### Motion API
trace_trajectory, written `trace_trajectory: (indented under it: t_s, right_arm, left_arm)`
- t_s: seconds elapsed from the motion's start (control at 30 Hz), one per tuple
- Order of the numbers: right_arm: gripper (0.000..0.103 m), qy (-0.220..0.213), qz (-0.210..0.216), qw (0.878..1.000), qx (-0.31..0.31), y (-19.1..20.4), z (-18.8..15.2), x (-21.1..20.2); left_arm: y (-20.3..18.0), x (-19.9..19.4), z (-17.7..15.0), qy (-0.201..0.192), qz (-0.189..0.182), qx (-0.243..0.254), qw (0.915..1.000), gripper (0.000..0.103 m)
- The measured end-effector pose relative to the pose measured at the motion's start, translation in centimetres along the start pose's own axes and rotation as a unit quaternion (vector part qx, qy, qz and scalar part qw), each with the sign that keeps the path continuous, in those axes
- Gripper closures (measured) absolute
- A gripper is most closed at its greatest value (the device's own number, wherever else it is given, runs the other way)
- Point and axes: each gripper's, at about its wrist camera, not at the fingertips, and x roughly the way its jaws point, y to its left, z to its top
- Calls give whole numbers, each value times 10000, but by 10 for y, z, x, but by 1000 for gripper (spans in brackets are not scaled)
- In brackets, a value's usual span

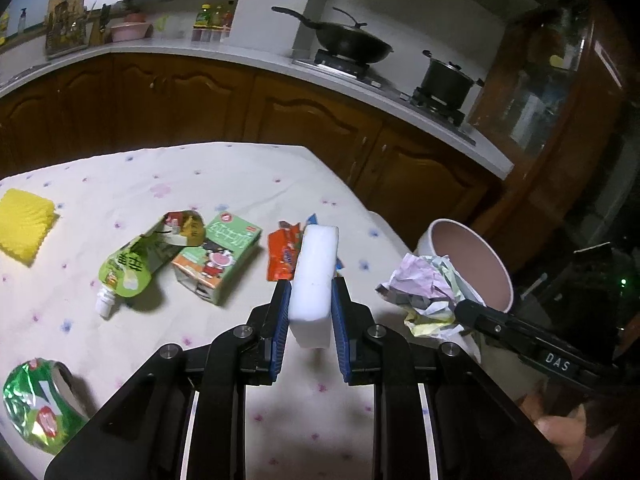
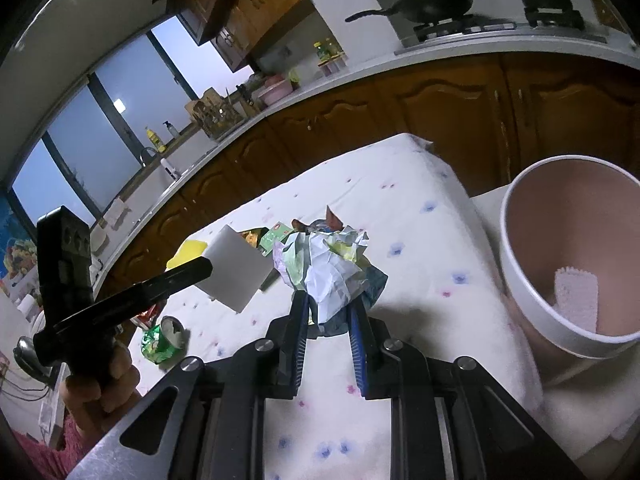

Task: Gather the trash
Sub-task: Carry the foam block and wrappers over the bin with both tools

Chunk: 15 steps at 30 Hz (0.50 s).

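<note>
My left gripper [image 1: 311, 286] is shut on a white foam block [image 1: 314, 276] and holds it above the table; the block also shows in the right wrist view [image 2: 236, 270]. My right gripper [image 2: 328, 298] is shut on a crumpled paper wad [image 2: 328, 268], held above the table beside the bin; the wad shows in the left wrist view [image 1: 424, 284]. A white bin with a pink inside [image 2: 516, 264] stands at the table's right edge, with one pale piece in it [image 2: 576, 298]; it also shows in the left wrist view [image 1: 500, 256].
On the flowered tablecloth [image 1: 240, 184] lie a green drink pouch [image 1: 136, 264], a green carton [image 1: 218, 258], an orange wrapper [image 1: 282, 254], a yellow sponge [image 1: 24, 226] and a crushed green cup [image 1: 36, 404]. A kitchen counter with a wok [image 1: 352, 42] runs behind.
</note>
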Motion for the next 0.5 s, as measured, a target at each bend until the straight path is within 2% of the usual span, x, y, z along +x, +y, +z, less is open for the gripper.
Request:
trace_trajectory:
  t_s: [0.5]
  right_arm:
    - [83, -406, -414, 9982, 152, -26, -2, -49]
  left_arm:
    - [-50, 2, -1, -52, -285, 197, 9994, 84]
